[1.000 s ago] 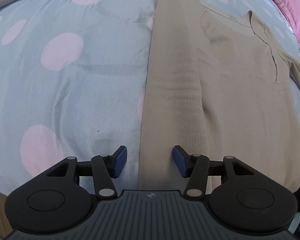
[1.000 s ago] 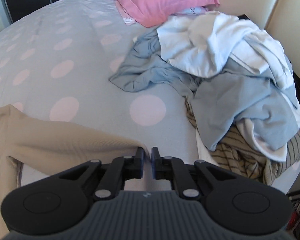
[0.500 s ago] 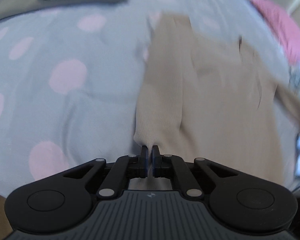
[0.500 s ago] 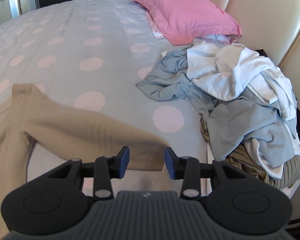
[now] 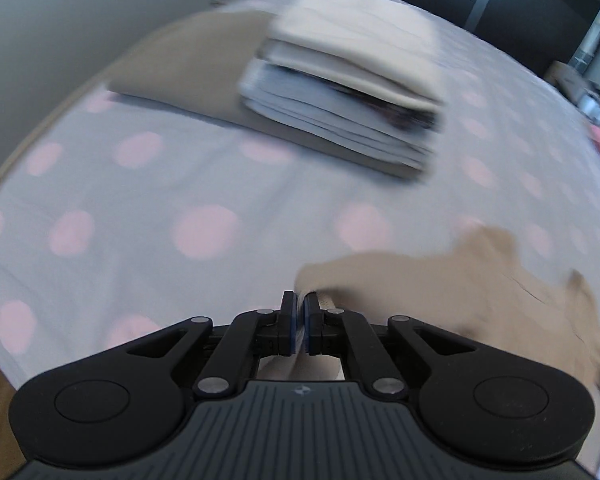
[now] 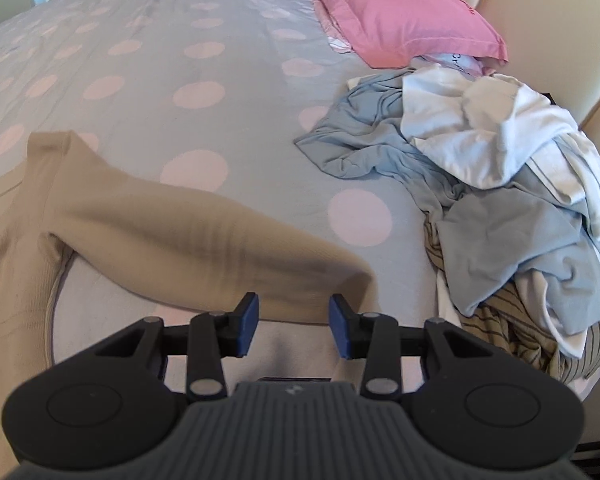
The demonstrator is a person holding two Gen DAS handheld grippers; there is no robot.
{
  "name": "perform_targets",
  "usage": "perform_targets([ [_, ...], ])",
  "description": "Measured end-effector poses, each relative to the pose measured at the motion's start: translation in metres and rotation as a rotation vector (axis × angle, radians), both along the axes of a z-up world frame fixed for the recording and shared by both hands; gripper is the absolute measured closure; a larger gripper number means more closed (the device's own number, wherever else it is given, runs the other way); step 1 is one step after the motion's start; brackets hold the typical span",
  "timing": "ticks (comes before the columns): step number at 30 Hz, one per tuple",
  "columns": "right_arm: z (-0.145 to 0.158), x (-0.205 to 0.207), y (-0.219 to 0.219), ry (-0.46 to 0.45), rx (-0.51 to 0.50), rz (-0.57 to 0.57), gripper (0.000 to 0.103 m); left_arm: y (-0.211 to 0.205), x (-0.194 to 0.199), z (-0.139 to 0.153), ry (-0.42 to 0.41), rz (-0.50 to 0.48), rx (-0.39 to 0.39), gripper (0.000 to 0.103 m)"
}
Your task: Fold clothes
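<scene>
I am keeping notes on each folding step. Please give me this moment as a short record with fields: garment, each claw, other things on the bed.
garment: beige sweater, spread on the dotted bed sheet
left claw: left claw shut on the sweater's edge
right claw: right claw open above the sleeve, not gripping it
folded stack: folded clothes, blurred
unfolded pile: loose clothes, next to the pink pillow
</scene>
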State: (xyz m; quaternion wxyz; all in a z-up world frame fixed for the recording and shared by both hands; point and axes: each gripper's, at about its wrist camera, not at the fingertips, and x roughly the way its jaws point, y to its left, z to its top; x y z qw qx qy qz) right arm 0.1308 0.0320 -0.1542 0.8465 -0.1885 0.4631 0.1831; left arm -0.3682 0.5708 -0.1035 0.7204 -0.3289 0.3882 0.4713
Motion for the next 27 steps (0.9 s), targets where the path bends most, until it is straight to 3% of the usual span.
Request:
perform_targets([
  [3,0.0,0.002,0.003,0.004,0.016,0.003,0.062,0.017,-0.01,-0.023,-0.012,0.076,-0.054,0.101],
  [6,0.003,0.0,0.01,-0.003,0.048,0.037,0.063,0.023,-0.01,-0.033,-0.008,0.06,-0.078,0.099],
  [8,0.007,-0.002,0.015,-0.014,0.071,0.067,0.063,0.018,-0.005,-0.033,0.023,0.03,-0.041,0.089],
  [10,0.012,-0.005,0.019,-0.028,0.099,0.094,0.062,0.009,0.0,-0.03,0.041,0.007,-0.012,0.06],
  [12,0.017,-0.008,0.022,-0.041,0.125,0.114,0.061,-0.002,0.007,-0.026,0.034,-0.024,0.004,0.052],
  [22,0.014,-0.04,0.028,0.062,0.17,0.207,0.06,-0.091,0.049,-0.021,-0.049,-0.325,-0.039,0.052],
  [27,-0.008,-0.086,0.04,0.203,0.149,0.29,0.06,-0.159,0.064,-0.05,0.021,-0.513,-0.106,0.052],
])
